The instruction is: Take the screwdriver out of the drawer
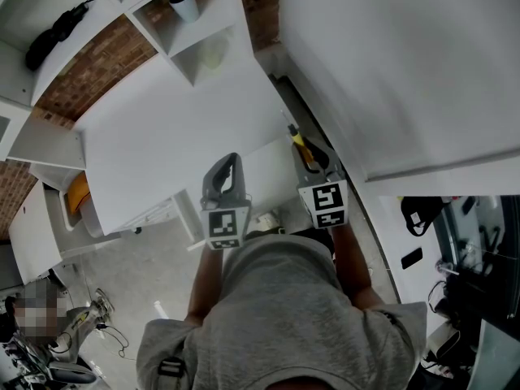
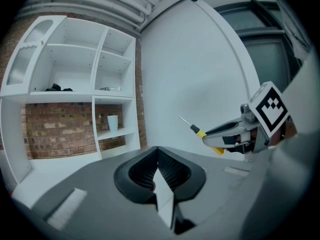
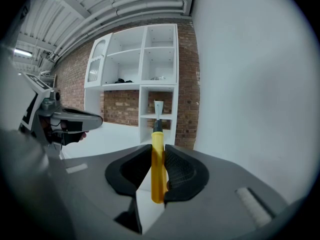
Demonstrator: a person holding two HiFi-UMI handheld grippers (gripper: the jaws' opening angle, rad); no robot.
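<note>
While the person's grey shirt (image 1: pixel 284 315) fills the bottom centre of the head view, both forearms reach up-frame to the two grippers, each topped by a marker cube. Just left of centre is the left gripper (image 2: pixel 158 151). In its own view its ribbed pads meet at the tips and nothing lies between them. Just right of centre is the right gripper (image 3: pixel 157 148). Its own view shows both pads pressed on the yellow handle of the screwdriver (image 3: pixel 158 171), clamped at mid-frame. The handle's butt sticks out toward the camera, and the black collar and thin shaft point away toward the shelves.

In the left gripper view the same tool shows at right of centre, jutting up and to the left from the other gripper's jaws, with the bare metal tip in free air against a pale wall. The two grippers are side by side, near each other but apart.

Beyond them a white surface (image 1: pixel 162 136) spreads across the middle of the head view, and a large white panel (image 1: pixel 390 55) takes up the upper right. Farthest off, at upper left, a white shelf unit (image 3: pixel 145 69) stands against a brick wall (image 2: pixel 60 129). One of its compartments holds a pale cup (image 1: pixel 185 5), and a dark object (image 1: pixel 57 27) lies on another shelf, too small to identify.
</note>
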